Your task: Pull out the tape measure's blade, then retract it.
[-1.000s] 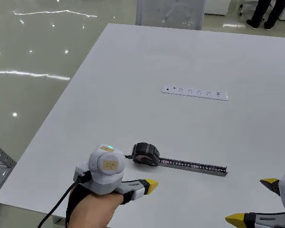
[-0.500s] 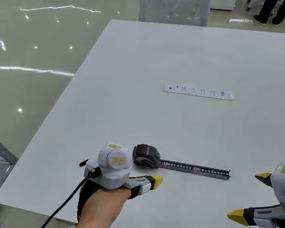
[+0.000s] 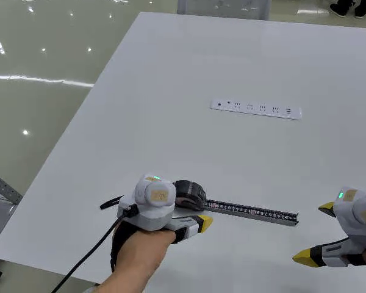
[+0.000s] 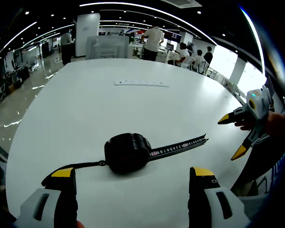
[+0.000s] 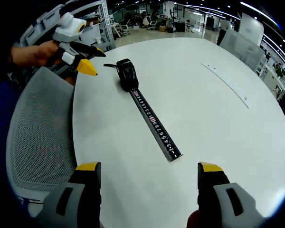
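A black tape measure (image 3: 190, 195) (image 4: 128, 152) (image 5: 127, 73) lies on the white table (image 3: 232, 73) near its front edge. Its blade (image 3: 251, 212) (image 4: 178, 146) (image 5: 154, 125) is pulled out flat to the right. My left gripper (image 3: 195, 215) (image 4: 131, 176) is open just in front of the case, which sits between the lines of its jaws without touching them. My right gripper (image 3: 317, 233) (image 5: 149, 172) is open and empty, a little right of and nearer than the blade's free end. A short strap (image 4: 73, 166) trails from the case.
A white power strip (image 3: 256, 110) (image 4: 141, 83) (image 5: 226, 80) lies farther back on the table. A grey mesh chair (image 5: 38, 137) stands at the table's near edge. People and desks are in the room beyond. The glossy floor (image 3: 43, 67) is to the left.
My left gripper has moved forward and right, up to the tape measure's case. My right gripper has come further into the head view, toward the blade's end. Tape measure has not moved.
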A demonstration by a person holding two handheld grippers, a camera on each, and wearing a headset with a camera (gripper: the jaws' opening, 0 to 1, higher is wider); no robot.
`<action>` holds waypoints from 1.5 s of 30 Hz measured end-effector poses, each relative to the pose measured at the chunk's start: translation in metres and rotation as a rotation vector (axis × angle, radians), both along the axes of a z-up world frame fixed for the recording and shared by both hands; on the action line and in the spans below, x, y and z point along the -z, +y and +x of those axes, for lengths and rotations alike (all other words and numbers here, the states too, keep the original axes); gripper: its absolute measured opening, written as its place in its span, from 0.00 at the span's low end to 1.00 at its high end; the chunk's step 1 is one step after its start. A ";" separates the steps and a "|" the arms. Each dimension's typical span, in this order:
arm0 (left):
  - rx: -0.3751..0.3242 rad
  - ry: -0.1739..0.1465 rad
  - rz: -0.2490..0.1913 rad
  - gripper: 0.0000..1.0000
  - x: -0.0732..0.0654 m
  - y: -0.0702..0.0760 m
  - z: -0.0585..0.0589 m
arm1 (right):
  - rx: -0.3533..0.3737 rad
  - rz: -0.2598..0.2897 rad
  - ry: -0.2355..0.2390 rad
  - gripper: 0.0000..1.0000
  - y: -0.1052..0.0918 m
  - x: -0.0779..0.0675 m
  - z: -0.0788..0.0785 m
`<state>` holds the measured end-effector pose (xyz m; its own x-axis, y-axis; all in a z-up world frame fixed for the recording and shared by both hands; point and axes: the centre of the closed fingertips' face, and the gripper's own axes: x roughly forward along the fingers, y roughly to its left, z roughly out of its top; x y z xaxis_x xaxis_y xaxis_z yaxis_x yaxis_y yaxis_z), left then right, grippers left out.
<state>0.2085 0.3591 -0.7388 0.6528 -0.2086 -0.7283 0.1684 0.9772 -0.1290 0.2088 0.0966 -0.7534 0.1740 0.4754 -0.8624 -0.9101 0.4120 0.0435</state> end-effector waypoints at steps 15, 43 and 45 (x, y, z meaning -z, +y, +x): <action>-0.027 -0.002 -0.003 0.88 0.011 -0.002 0.024 | -0.159 -0.060 0.016 0.70 0.004 0.025 0.023; -0.069 0.027 0.039 0.82 0.044 -0.001 0.056 | -0.403 -0.106 0.033 0.36 -0.004 0.062 0.045; -0.071 0.027 0.040 0.81 0.045 0.000 0.057 | -0.414 -0.108 0.034 0.33 -0.005 0.064 0.046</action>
<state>0.2654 0.3590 -0.7841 0.6449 -0.1327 -0.7526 0.0956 0.9911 -0.0928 0.2545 0.0913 -0.8177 -0.0419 0.4061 -0.9129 -0.9985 0.0161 0.0530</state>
